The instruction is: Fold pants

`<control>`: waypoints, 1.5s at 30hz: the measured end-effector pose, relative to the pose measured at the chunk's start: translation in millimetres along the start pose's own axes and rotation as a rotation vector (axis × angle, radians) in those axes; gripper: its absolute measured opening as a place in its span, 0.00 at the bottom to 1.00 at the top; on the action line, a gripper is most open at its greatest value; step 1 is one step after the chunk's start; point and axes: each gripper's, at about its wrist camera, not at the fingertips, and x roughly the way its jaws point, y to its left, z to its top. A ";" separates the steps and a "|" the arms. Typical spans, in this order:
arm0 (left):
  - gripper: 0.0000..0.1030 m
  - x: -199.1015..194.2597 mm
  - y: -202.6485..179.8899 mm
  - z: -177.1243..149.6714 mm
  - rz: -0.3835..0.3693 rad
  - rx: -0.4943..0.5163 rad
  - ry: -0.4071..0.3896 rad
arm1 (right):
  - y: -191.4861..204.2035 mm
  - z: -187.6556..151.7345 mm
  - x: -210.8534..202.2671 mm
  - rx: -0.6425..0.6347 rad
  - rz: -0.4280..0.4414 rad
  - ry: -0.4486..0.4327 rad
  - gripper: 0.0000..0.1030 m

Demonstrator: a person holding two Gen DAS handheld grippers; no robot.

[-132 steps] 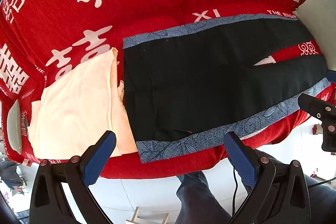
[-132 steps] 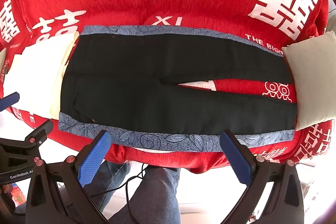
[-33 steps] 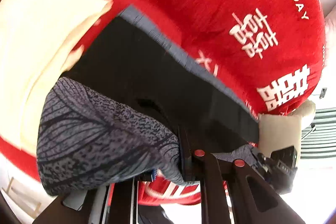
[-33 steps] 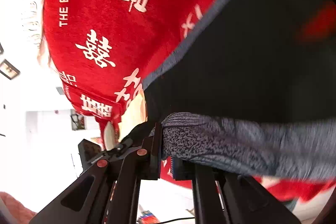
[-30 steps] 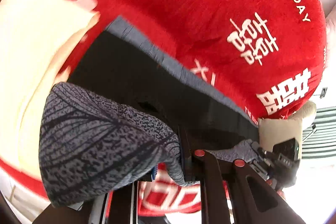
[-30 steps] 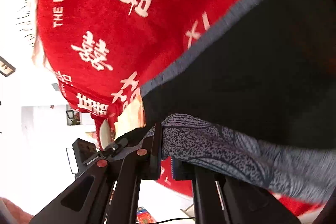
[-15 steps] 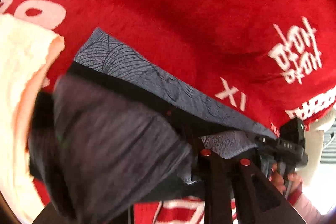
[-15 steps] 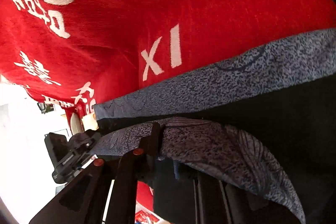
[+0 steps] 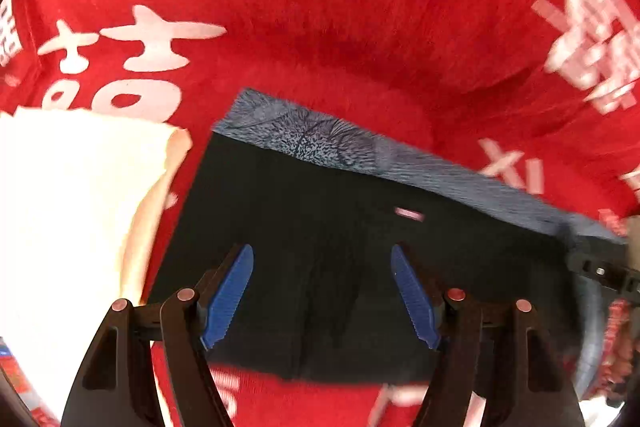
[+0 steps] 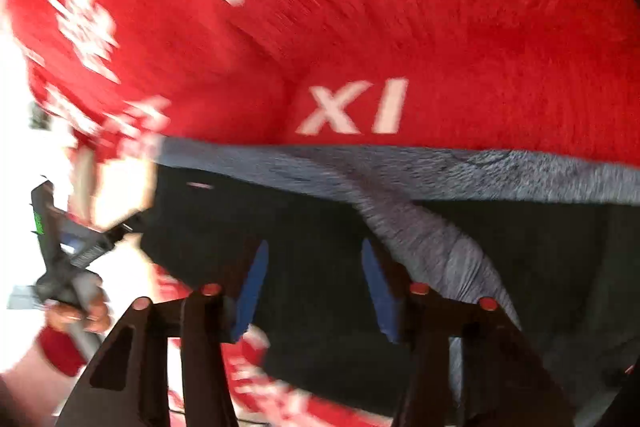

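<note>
- Now the left gripper (image 9: pixel 320 291) has its jaws opening, with nothing pinched; the black cloth just lies under them.
- The right gripper (image 10: pixel 310 291) is opening its jaws too, and they press on nothing.
- The pants (image 9: pixel 360 239) lie folded long-ways on the red blanket (image 9: pixel 320 7), grey patterned edge (image 9: pixel 320 139) on the far side.
- To do this well, I think both should let go fully, then lift straight up so the fold stays flat.
- A cream cloth (image 9: pixel 72 207) lies left.
- No boxes or baskets show here.

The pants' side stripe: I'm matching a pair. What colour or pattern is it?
The side stripe is grey-blue with a dark leaf-like print, beside plain black pants. Left wrist view shows it best.
</note>
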 end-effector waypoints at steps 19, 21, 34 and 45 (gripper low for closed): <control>0.84 -21.2 -113.9 -50.7 0.178 0.223 0.052 | -50.1 -67.0 -71.3 0.139 0.077 -0.117 0.62; 0.84 -22.6 -130.1 -58.3 0.165 0.249 0.060 | -56.3 -82.7 -77.3 0.154 0.071 -0.127 0.63; 0.84 -43.8 -206.6 -111.7 0.069 0.494 0.036 | -100.3 -214.4 -123.8 0.373 -0.039 -0.249 0.63; 0.84 -71.3 -242.1 -184.1 -0.123 0.586 0.078 | -137.1 -352.7 -140.9 0.604 -0.179 -0.308 0.63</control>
